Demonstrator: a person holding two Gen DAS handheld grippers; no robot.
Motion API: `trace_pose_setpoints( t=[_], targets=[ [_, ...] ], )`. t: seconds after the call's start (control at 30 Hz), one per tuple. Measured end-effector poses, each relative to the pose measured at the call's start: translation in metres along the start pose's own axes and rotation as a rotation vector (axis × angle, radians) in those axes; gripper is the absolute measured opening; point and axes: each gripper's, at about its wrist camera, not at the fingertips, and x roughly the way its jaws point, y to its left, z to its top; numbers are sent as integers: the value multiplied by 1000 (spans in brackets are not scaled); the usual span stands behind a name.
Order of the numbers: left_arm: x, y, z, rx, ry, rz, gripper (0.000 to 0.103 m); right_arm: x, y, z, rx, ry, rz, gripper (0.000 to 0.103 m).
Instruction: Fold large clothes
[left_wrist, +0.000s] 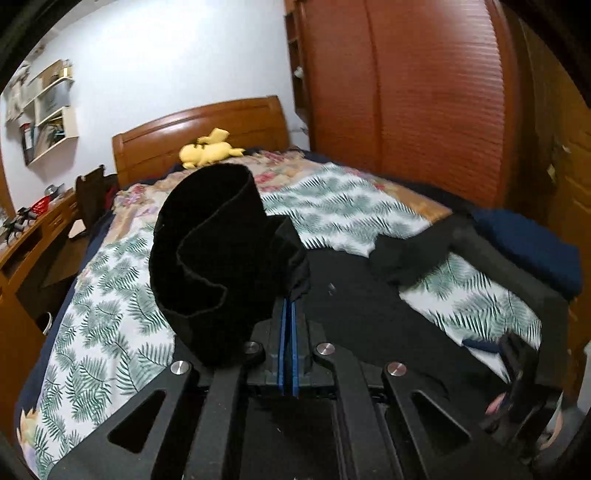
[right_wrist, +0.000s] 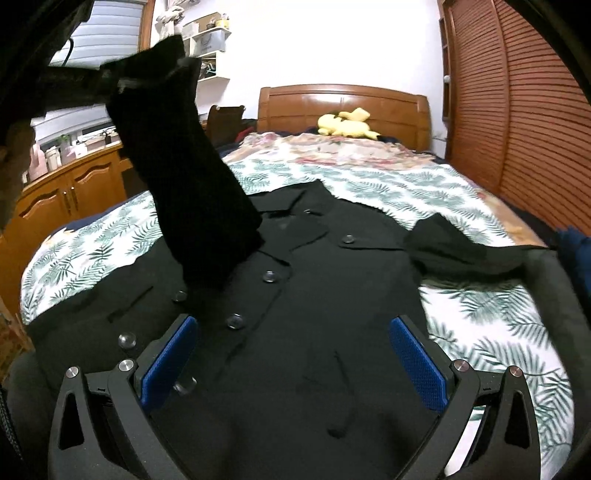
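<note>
Nearest us, our right gripper (right_wrist: 291, 354) hangs spread wide over the black coat (right_wrist: 295, 295), nothing between its blue pads (right_wrist: 417, 363). Our left gripper (left_wrist: 289, 317) is pressed together, pinching the coat's sleeve (left_wrist: 210, 258) and lifting it off the bed (left_wrist: 110, 295). Beyond, the coat lies flat, buttons up. Farthest, a yellow toy (right_wrist: 347, 127) rests by the headboard (right_wrist: 343, 107). We read no writing anywhere.

Left gripper (left_wrist: 289, 295) clamped on black sleeve (left_wrist: 210, 258), lifted above leaf-print bed (left_wrist: 110, 314)
</note>
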Motion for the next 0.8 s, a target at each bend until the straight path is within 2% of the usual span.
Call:
trace_pose_setpoints(
  t=[0.3, 0.4, 0.47, 0.53, 0.67, 0.8],
  targets=[
    [-3, -25, -28, -9, 36, -23, 4, -7, -1, 10, 37, -18, 0, 103],
    [-14, -34, -34, -3, 25, -22, 21, -9, -5, 11, 49, -28, -5, 103],
    [-27, -38, -38, -2, -1, -36, 52, -9, -9, 11, 63, -37, -7, 103],
    [-40, -39, -40, -12, -29, -48, 68, -9, -12, 12, 74, -43, -10, 103],
    [-75, -39, -46, -40, -110, -37, 77, -13, -14, 11, 95, -55, -7, 103],
    [-96, -27, -57, -78, -135, 3, 77, -10, -5, 14, 91, -56, 27, 103]
  ],
)
